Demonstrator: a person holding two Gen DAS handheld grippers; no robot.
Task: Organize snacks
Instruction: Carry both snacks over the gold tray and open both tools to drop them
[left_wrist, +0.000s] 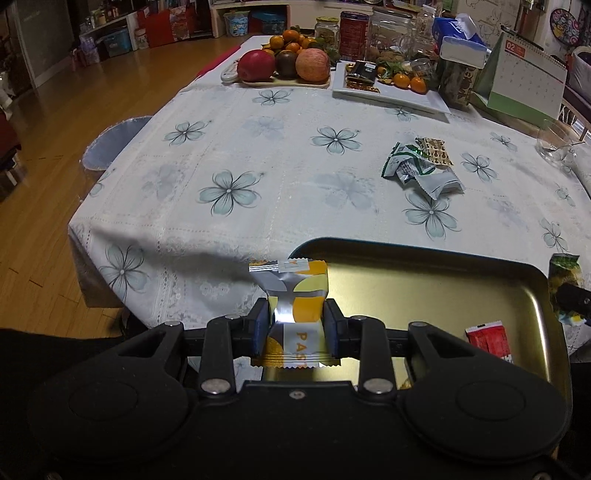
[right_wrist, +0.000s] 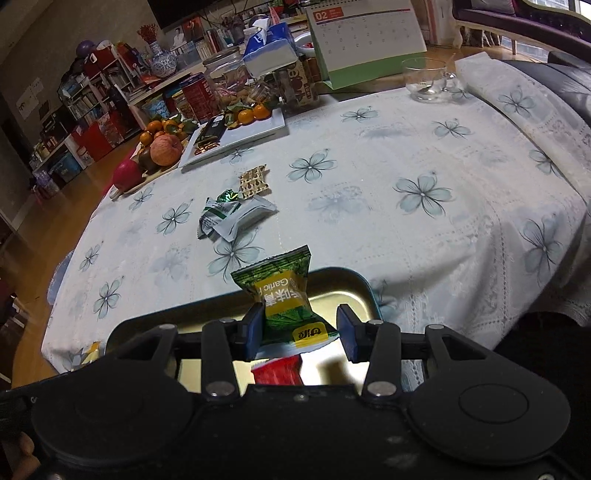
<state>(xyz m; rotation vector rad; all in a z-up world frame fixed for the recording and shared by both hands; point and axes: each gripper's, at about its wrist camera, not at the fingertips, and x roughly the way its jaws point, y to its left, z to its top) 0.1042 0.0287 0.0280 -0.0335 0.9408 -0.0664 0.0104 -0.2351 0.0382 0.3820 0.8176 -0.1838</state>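
Observation:
My left gripper (left_wrist: 295, 325) is shut on a silver and orange snack packet (left_wrist: 295, 295), held over the left rim of the gold metal tray (left_wrist: 424, 280). A red packet (left_wrist: 489, 339) lies in the tray. My right gripper (right_wrist: 301, 328) is open; a green and yellow garlic snack packet (right_wrist: 284, 295) rests against its left finger (right_wrist: 255, 325) over the tray (right_wrist: 343, 291), above the red packet (right_wrist: 277, 373). The right finger stands apart from it. A pile of white-green packets (left_wrist: 421, 170) and a brown patterned packet (left_wrist: 434, 151) lie on the tablecloth; the pile also shows in the right wrist view (right_wrist: 229, 218).
At the far end stand a fruit board (left_wrist: 284, 66), a white plate with oranges (left_wrist: 391, 88), jars (left_wrist: 391, 33), a tissue box (right_wrist: 269, 48) and a desk calendar (right_wrist: 365, 40). A glass cup (right_wrist: 428, 79) sits far right. A stool (left_wrist: 110, 144) is by the table's left edge.

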